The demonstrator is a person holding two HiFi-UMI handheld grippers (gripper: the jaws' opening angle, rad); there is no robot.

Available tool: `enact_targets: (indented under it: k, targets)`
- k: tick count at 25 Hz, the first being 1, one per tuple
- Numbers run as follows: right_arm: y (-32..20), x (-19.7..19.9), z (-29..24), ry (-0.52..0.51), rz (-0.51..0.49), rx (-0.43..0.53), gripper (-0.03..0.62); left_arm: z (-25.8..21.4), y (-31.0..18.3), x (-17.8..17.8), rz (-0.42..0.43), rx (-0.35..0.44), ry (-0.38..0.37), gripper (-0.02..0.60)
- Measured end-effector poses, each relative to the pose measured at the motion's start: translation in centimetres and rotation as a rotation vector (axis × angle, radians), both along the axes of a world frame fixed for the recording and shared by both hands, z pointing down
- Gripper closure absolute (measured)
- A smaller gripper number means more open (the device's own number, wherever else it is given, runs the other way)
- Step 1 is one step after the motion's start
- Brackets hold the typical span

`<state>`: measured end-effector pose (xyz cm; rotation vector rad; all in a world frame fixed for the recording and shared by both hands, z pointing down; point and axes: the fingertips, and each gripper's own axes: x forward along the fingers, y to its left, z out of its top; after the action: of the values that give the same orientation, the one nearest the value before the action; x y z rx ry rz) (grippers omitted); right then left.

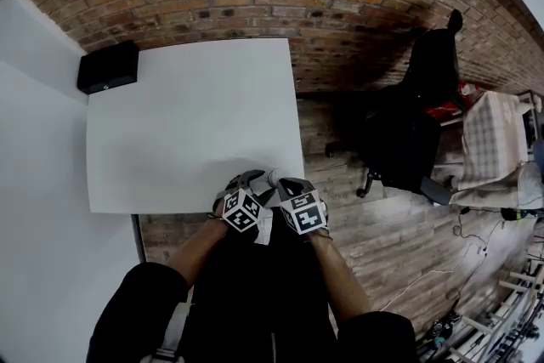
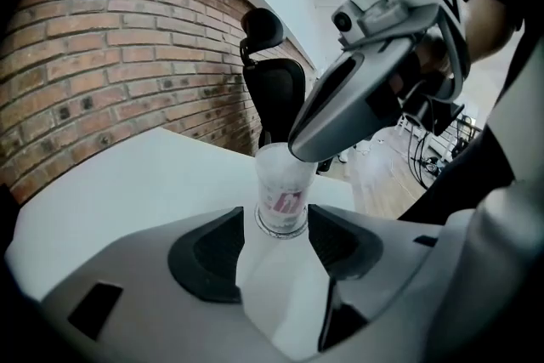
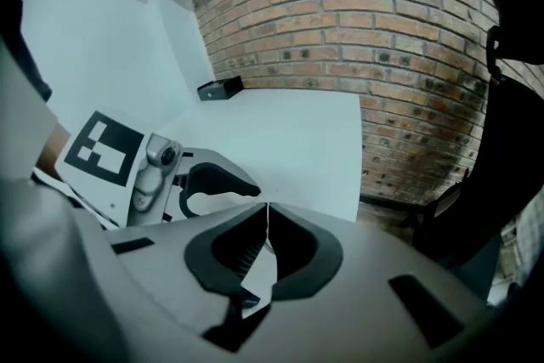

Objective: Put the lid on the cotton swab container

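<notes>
The cotton swab container, a small translucent tub with a red label, stands near the white table's front edge. My left gripper is shut on its lower part, a black pad at each side. My right gripper comes in from above with its jaws shut; its grey fingers rest across the container's top and hide it, so I cannot make out the lid. In the right gripper view the right gripper has its tips together with nothing between them, and the left gripper lies just beyond. Both grippers meet in the head view.
A black box sits at the table's far left corner against the brick wall. A black office chair stands on the wooden floor to the right. A white wall runs along the table's left side.
</notes>
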<state>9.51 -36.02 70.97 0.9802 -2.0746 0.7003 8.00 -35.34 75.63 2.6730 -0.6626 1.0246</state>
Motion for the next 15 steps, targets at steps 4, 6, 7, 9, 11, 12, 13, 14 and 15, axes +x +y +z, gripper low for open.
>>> enact_targets:
  k: [4,6,7,9,11,12,13,14,15]
  targets:
    - [0.2,0.1,-1.6,-0.039,0.104,0.110,0.569,-1.6,0.3,-1.2,-0.027,0.019,0.042,0.347]
    - [0.5,0.6,-2.2,-0.042,0.150,0.149,0.569,-2.6,0.6,-1.7,-0.037,0.032,0.061,0.367]
    - [0.7,0.8,-2.6,-0.045,0.171,0.169,0.569,-3.1,0.7,-1.9,-0.045,0.041,0.064,0.384]
    - [1.1,1.2,-3.4,-0.053,0.205,0.207,0.569,-3.9,0.8,-2.4,-0.066,0.066,0.063,0.428]
    - [1.7,1.5,-4.0,-0.059,0.225,0.235,0.569,-4.6,0.9,-2.9,-0.096,0.080,0.074,0.484]
    - [2.1,1.7,-4.3,-0.061,0.233,0.247,0.569,-5.0,1.1,-3.0,-0.113,0.082,0.084,0.512]
    - [2.5,1.8,-4.6,-0.064,0.241,0.259,0.571,-5.4,1.3,-3.2,-0.128,0.083,0.095,0.530]
    - [2.8,2.0,-5.0,-0.066,0.250,0.274,0.571,-5.9,1.5,-3.3,-0.141,0.084,0.107,0.542]
    - [3.2,2.3,-5.5,-0.069,0.258,0.291,0.571,-6.4,1.7,-3.3,-0.152,0.086,0.120,0.554]
